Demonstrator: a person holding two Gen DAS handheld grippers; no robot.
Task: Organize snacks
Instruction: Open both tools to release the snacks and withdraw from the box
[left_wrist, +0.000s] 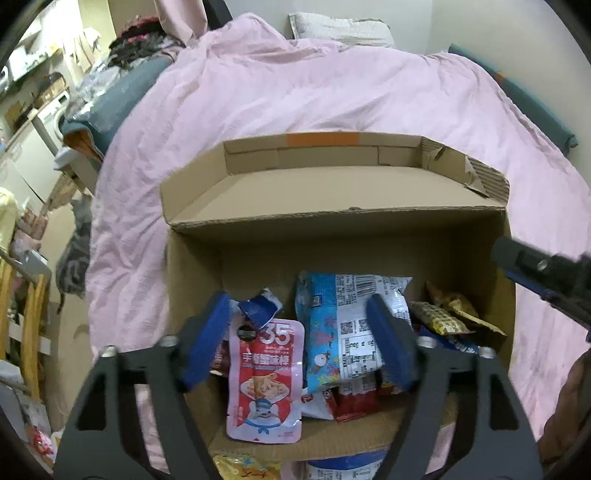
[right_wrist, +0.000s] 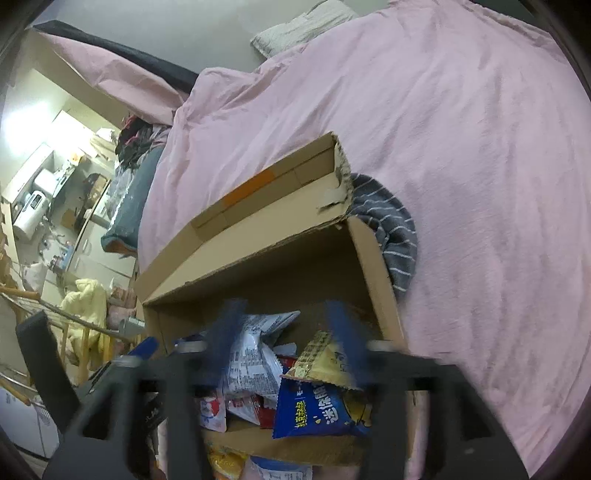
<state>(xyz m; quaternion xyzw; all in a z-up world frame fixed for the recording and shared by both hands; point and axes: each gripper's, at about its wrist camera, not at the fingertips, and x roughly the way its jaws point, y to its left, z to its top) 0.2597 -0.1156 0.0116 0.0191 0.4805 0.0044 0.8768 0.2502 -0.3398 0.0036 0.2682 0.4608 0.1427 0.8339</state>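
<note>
Left gripper (left_wrist: 301, 339): jaws spread wide, nothing clamped, held over pink pouch (left_wrist: 264, 380) | Right gripper (right_wrist: 288, 347): jaws spread wide, nothing clamped, held over blue bag (right_wrist: 321, 410) | Snacks: piled inside open box (left_wrist: 332, 221) | Box: set on pink duvet (left_wrist: 295, 85)

Both tools hang tilted down over the cardboard box (left_wrist: 332, 221), the left tool (left_wrist: 301, 341) and right tool (right_wrist: 286, 345) spread wide, gripping nothing.

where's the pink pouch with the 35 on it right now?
Left wrist view: the pink pouch lies inside the cardboard box, at its left side, beside the light-blue bag.
</note>
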